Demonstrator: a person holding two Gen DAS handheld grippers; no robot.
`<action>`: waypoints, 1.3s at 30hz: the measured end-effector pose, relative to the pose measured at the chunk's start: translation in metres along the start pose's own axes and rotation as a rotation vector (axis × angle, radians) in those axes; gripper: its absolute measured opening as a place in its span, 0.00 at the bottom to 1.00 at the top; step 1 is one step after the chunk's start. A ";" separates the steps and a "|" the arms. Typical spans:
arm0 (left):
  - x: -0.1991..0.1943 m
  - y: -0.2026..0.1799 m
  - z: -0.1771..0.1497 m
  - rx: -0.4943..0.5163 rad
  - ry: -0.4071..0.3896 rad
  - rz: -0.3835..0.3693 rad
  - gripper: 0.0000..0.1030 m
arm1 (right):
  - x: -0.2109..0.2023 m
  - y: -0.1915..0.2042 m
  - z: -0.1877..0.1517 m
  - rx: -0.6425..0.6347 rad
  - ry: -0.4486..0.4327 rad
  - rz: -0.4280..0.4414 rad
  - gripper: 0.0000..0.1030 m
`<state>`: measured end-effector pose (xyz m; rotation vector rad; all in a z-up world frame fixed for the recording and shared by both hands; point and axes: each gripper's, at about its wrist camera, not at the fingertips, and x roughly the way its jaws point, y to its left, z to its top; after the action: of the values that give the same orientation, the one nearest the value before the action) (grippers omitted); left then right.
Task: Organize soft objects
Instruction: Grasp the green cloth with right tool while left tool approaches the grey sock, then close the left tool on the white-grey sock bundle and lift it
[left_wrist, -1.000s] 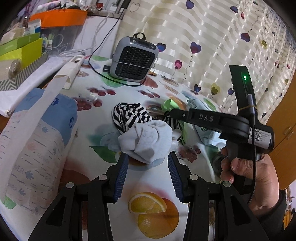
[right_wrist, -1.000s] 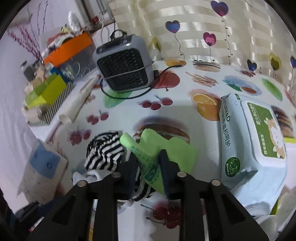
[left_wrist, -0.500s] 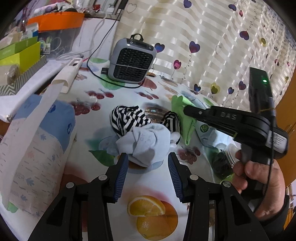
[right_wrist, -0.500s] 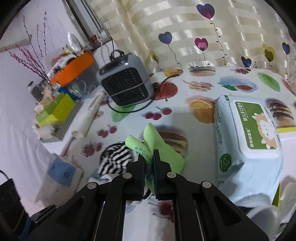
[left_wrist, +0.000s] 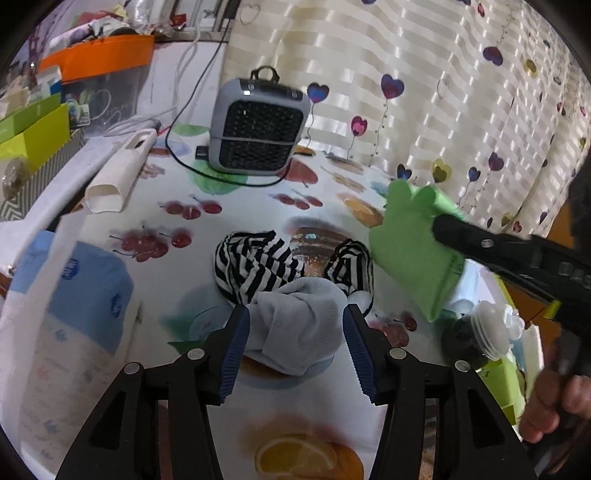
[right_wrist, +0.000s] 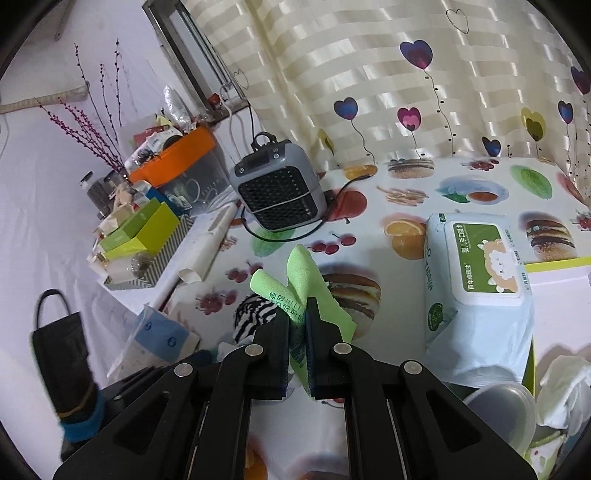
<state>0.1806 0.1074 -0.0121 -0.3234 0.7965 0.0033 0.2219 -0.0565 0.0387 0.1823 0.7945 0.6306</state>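
Note:
A pale grey sock bundle (left_wrist: 295, 325) lies on the fruit-print tablecloth (left_wrist: 207, 398), touching a black-and-white striped cloth (left_wrist: 255, 262) behind it. My left gripper (left_wrist: 295, 325) is open, its blue pads on either side of the grey bundle. My right gripper (right_wrist: 297, 317) is shut on a green cloth (right_wrist: 299, 280) and holds it lifted above the table; the cloth also shows at the right of the left wrist view (left_wrist: 413, 251). The striped cloth also shows in the right wrist view (right_wrist: 255, 310), below the green one.
A grey heater (left_wrist: 258, 125) with a black cord stands at the back. A diaper pack (left_wrist: 70, 314) lies left. A wet-wipes pack (right_wrist: 476, 295) lies right. Boxes and an orange bin (right_wrist: 173, 158) crowd the far left. A clear jar (left_wrist: 480, 339) sits at right.
My right gripper closed fully on the green cloth and raised it off the table. My left gripper moved forward so its pads now flank the grey sock bundle.

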 end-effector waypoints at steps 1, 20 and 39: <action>0.003 -0.001 0.000 0.004 0.003 0.008 0.52 | -0.001 0.000 -0.001 0.000 0.000 0.002 0.07; 0.010 0.000 -0.011 -0.005 0.024 0.024 0.10 | -0.019 0.003 -0.011 -0.012 -0.002 0.016 0.07; -0.064 -0.023 -0.034 0.038 -0.064 -0.020 0.09 | -0.066 0.017 -0.031 -0.060 -0.045 0.036 0.07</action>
<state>0.1149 0.0833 0.0173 -0.2937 0.7292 -0.0205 0.1571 -0.0846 0.0638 0.1559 0.7295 0.6810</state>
